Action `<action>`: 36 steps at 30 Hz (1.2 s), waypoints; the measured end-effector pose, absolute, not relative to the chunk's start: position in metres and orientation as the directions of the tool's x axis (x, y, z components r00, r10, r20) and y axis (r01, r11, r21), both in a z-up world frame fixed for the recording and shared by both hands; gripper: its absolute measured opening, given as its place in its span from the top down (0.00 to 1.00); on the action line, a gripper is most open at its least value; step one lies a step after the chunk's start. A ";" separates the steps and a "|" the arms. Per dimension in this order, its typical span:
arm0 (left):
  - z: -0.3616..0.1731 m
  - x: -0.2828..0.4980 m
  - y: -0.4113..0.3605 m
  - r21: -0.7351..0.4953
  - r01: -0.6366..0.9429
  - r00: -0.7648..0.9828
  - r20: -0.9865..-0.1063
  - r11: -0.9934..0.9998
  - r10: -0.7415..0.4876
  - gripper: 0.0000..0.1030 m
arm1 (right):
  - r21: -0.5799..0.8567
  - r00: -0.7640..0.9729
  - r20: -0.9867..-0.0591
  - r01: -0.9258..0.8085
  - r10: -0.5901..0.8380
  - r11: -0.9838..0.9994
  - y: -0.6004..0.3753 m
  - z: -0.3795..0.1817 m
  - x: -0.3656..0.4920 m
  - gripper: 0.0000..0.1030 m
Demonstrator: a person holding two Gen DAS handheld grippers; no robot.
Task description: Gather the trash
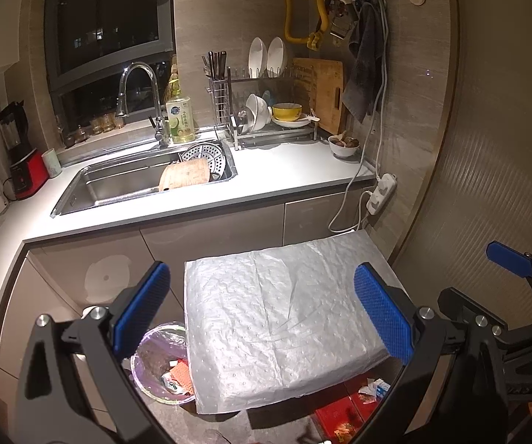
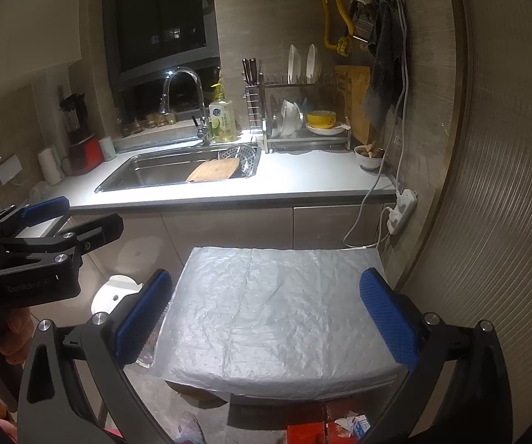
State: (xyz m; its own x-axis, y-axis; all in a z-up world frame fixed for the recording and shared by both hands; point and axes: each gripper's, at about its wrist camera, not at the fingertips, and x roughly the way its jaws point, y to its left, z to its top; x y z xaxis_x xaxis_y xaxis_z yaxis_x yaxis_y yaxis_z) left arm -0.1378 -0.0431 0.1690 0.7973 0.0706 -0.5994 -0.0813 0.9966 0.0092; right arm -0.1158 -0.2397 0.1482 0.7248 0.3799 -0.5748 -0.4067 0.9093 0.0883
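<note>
Left wrist view: the left gripper [image 1: 262, 314] fills the lower part of the frame, its blue-padded fingers [image 1: 142, 307] spread wide with nothing between them. Behind the gap lies a small table covered with a silver sheet [image 1: 284, 310], its top bare. At lower left, beside the table's near corner, stands a trash bin [image 1: 158, 362] lined with a translucent bag; scraps of packaging [image 1: 179, 379] lie inside it. Below the table, at lower right of centre, a crumpled white-and-blue wrapper [image 1: 376, 388] rests on a red box [image 1: 343, 407]. The right gripper [image 1: 513, 262] enters at the right edge, one blue pad showing.

Right wrist view: the right gripper [image 2: 266, 314] occupies the lower frame, jaws likewise wide apart and empty, framing the same silver sheet [image 2: 277, 314]. The wrapper [image 2: 354, 423] appears at the bottom edge, on the red box [image 2: 306, 433]. The left gripper [image 2: 62, 214] is at middle left, held by a hand [image 2: 14, 333]; its fingers stand apart.

Background, both views: a white countertop [image 1: 284, 170] across the middle, a steel sink [image 1: 125, 185] holding a wooden board [image 1: 184, 175], a faucet [image 1: 140, 88], and a dish rack [image 1: 277, 111] at upper centre.
</note>
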 end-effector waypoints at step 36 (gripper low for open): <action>0.169 -0.144 -0.044 -0.011 -0.052 0.801 -0.598 0.999 0.036 0.07 | 0.123 0.703 -0.589 -0.410 0.399 0.904 -0.234 0.146 -0.127 0.02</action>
